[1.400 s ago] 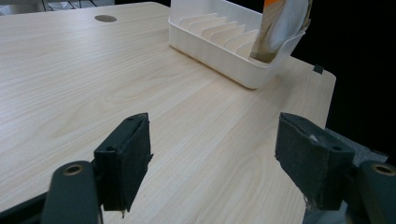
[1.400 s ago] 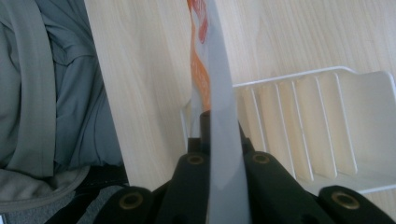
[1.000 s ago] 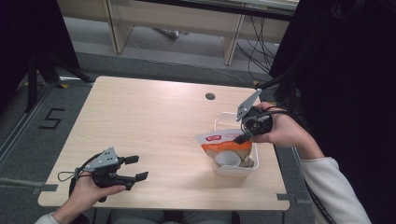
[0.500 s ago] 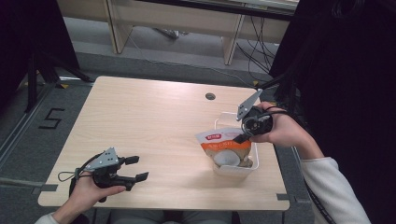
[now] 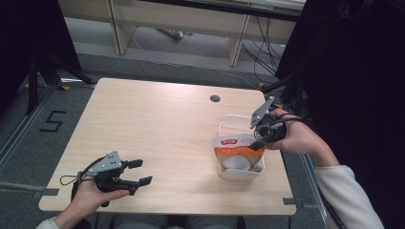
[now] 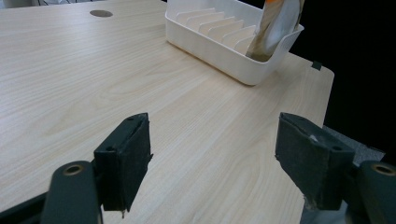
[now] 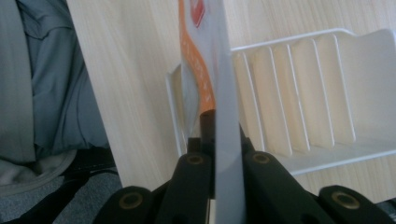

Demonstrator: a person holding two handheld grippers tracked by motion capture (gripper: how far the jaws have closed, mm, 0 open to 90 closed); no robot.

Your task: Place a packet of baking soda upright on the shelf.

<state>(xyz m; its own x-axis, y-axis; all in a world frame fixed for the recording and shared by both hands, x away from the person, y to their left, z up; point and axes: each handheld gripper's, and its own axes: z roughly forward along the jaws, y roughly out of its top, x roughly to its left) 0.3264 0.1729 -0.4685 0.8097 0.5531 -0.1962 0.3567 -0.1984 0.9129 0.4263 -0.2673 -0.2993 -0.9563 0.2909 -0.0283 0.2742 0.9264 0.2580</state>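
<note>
White plastic forms the slotted rack (image 5: 228, 125) that sits on the pale wood surface (image 5: 157, 124), toward its right-hand near corner in the high view. An orange-and-white pouch (image 5: 236, 151) stands in the rack's near end, its top edge pinched by the right gripper (image 5: 258, 143), which a hand (image 5: 298, 138) holds just beside the rack's right wall. The left gripper (image 5: 140, 171) rests well apart from the rack, near the surface's front left corner, its fingers spread with nothing between them.

Seen along the left gripper (image 6: 215, 163), its two black padded fingers (image 6: 123, 161) stand wide apart over bare wood, and the rack (image 6: 219, 49) lies well ahead of them with the pouch (image 6: 275, 28) leaning in its far end. A round hole (image 6: 101, 13) in the surface lies beyond the rack's left side.

Seen along the right gripper (image 7: 226, 140), its fingers (image 7: 194, 172) are closed tightly on the pouch (image 7: 210, 70), whose thin edge rises straight between them. The rack's (image 7: 299, 93) ribbed dividers lie right of the pouch, and grey cloth (image 7: 42, 84) shows left of the surface's (image 7: 135, 79) edge.
</note>
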